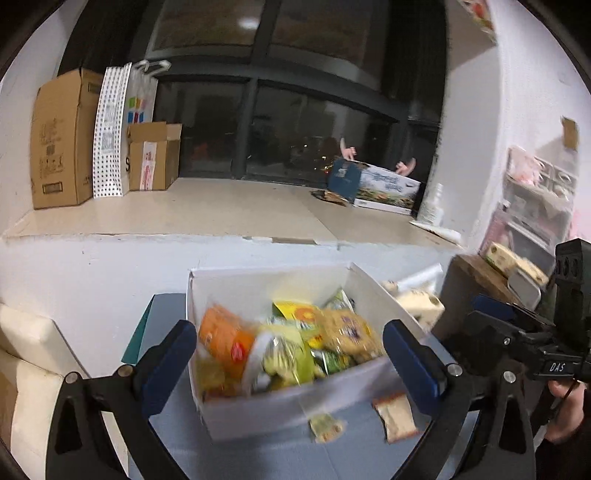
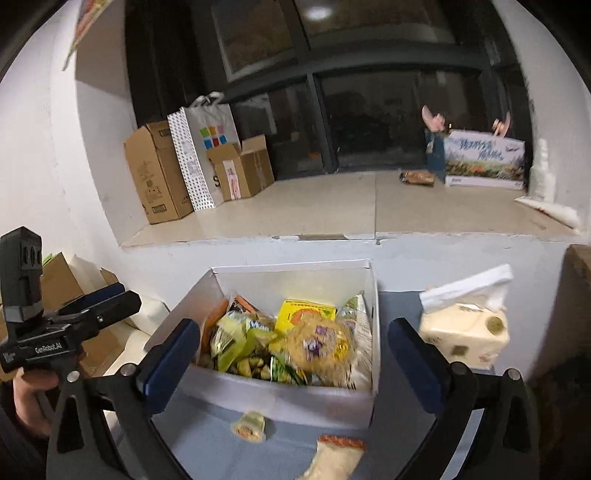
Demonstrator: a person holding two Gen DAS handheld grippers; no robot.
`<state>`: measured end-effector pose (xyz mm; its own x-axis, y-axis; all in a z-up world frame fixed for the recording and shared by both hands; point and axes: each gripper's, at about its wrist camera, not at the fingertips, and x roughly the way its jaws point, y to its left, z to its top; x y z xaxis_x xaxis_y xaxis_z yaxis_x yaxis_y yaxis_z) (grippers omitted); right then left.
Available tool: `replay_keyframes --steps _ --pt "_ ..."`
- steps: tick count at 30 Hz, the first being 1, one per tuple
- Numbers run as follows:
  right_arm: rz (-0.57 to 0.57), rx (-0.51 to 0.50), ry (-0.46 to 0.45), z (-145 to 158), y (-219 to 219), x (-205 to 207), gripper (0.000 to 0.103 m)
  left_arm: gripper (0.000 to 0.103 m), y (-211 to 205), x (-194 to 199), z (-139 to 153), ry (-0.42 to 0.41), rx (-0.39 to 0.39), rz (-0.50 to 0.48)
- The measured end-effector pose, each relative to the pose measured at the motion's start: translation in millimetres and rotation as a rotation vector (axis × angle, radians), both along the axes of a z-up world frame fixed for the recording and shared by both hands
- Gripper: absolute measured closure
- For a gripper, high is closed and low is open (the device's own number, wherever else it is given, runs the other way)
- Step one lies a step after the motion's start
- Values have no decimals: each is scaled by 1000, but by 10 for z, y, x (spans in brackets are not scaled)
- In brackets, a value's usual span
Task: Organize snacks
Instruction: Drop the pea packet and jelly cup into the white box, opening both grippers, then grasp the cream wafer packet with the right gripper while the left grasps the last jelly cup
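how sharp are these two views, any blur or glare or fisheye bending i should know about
Left wrist view: motion blur smears the snacks in the white box and the shelves at far right; a ceiling light reflects in the dark window. Right wrist view: the yellow bag in the box is smeared, the cardboard boxes at the back read sharper. Both views: the fisheye bows the ledge and walls and darkens the corners.

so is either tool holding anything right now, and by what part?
Nothing held. Left tool and right tool are both open and empty, above the white box of snacks.
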<state>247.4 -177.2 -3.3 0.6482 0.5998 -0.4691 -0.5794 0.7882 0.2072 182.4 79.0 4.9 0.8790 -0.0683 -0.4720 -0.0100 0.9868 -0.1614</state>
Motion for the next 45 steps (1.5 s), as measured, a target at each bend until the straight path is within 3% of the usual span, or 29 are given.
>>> replay_keyframes --steps 4,11,14,19,27,28,30,31,39,45 --pt "-14 -3 43 -326 -201 -457 0 0 -271 -471 -157 -23 85 -4" --pt "-78 -98 138 -935 -371 -829 0 0 -518 -1033 -655 52 -7 -38" --pt "-69 -132 235 -1168 -290 -692 0 0 -551 -1104 -817 87 -38 -41" --pt "-94 -262 279 -1427 -20 -357 0 0 -551 -1104 -978 135 -48 -33" --pt "-97 -344 337 -1679 203 31 0 0 -465 -1075 -1087 168 -68 -15" --pt "-95 -354 331 -1676 214 22 4 0 -456 -1072 -1097 171 -71 -13" --pt "-112 -394 289 -1637 222 -21 46 0 -458 -1061 -1109 175 -67 -7" --pt "-120 -404 272 -1610 222 -46 57 0 -464 -1056 -1115 176 -64 -7" --pt "-63 -327 289 -1541 8 -317 58 0 -592 -911 -1191 211 -25 -25" --pt "-71 -214 255 -1267 -332 -712 58 0 -828 -476 -1287 248 29 -11"
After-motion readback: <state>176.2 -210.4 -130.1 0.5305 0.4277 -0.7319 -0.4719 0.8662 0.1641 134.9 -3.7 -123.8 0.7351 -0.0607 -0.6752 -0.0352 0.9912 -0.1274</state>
